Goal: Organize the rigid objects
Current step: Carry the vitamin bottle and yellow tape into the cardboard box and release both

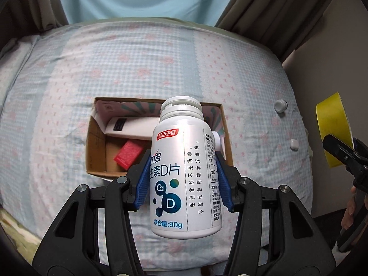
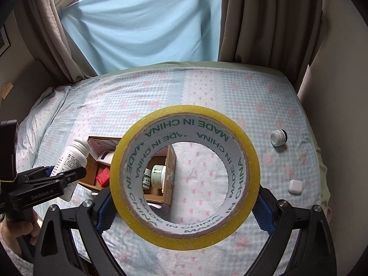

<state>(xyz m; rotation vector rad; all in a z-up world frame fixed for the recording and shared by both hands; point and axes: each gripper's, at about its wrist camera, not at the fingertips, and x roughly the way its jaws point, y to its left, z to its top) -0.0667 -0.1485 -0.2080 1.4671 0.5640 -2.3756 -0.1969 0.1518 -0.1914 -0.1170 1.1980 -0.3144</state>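
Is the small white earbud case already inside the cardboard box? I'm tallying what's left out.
No, the earbud case lies on the bedspread, well apart from the cardboard box.

White bottle (image 1: 184, 172) with blue lettering; yellow tape roll (image 2: 185, 177), green print inside; brown cardboard box (image 1: 96, 161) holding a red block (image 1: 128, 154); pale blue gingham bed sheet (image 1: 138, 64) with pink flowers; blue-padded black tongs (image 1: 184, 179).

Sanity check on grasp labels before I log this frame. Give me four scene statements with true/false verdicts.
1. The left gripper holds a white supplement bottle. True.
2. The right gripper holds a red block. False: its jaws grip a yellow tape roll; the red block lies in the cardboard box.
3. A white earbud case lies on the bedspread outside the box. True.
4. The box is empty. False: it holds several items.
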